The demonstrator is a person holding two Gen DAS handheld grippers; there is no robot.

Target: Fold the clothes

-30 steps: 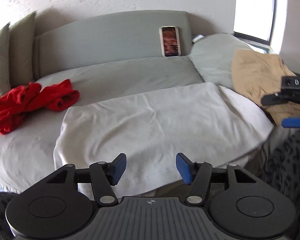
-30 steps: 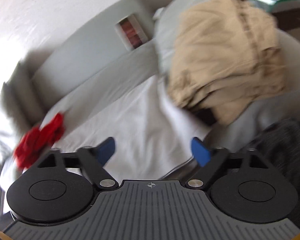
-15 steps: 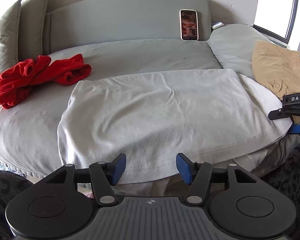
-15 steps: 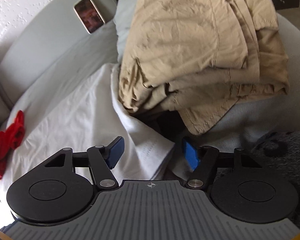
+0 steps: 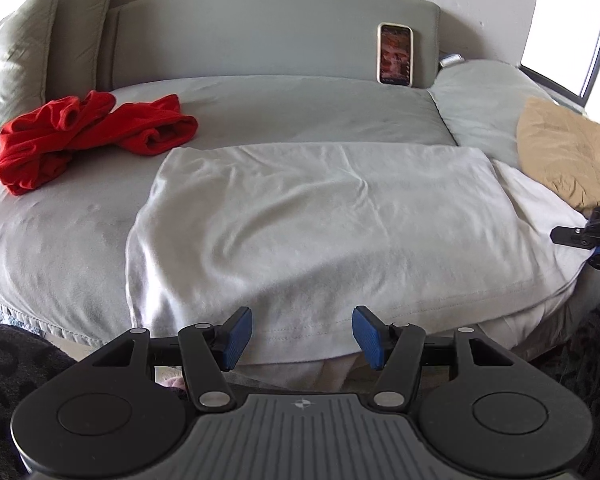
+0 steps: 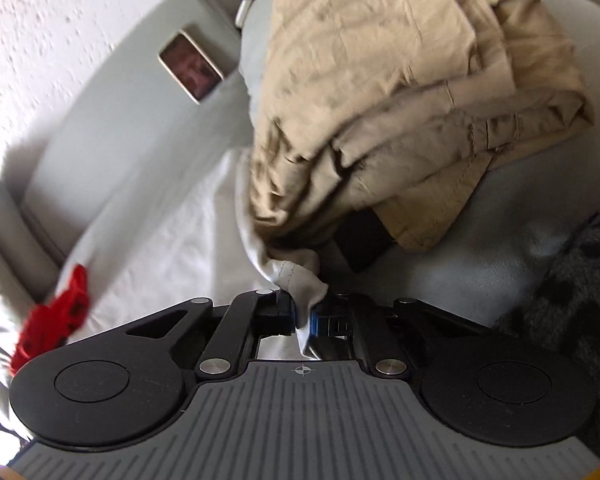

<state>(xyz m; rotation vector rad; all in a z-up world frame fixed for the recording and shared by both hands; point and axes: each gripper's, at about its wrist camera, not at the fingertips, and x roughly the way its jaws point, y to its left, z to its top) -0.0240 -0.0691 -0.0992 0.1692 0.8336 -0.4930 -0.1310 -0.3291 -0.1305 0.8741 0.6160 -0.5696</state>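
While the white shirt (image 5: 332,216) lies spread flat on a grey sofa (image 5: 260,108), just ahead of both grippers, its thin knit looks soft, light and limp. It will likely sag and crease wherever it is not supported, so the stitched hem and the corners seem the best places to pinch.

The right gripper (image 6: 304,316) has its jaws clamped shut on a bunched corner of the shirt, with cloth squeezed between the blue pads. It points forward and downward, right at the sofa's front edge. A tan garment (image 6: 400,100) is heaped just beyond its tips, resting on the shirt's far side.

The left gripper (image 5: 302,338) stands about half open and holds nothing. Its blue pads (image 5: 236,338) sit on either side of the shirt's near hem, not pressing it. It also tilts forward and down. From its camera, the right gripper shows at the far right edge, at the shirt's corner.

A red garment (image 5: 88,136) lies crumpled well off to the left gripper's far left. A phone (image 5: 395,55) leans on the backrest, far ahead.
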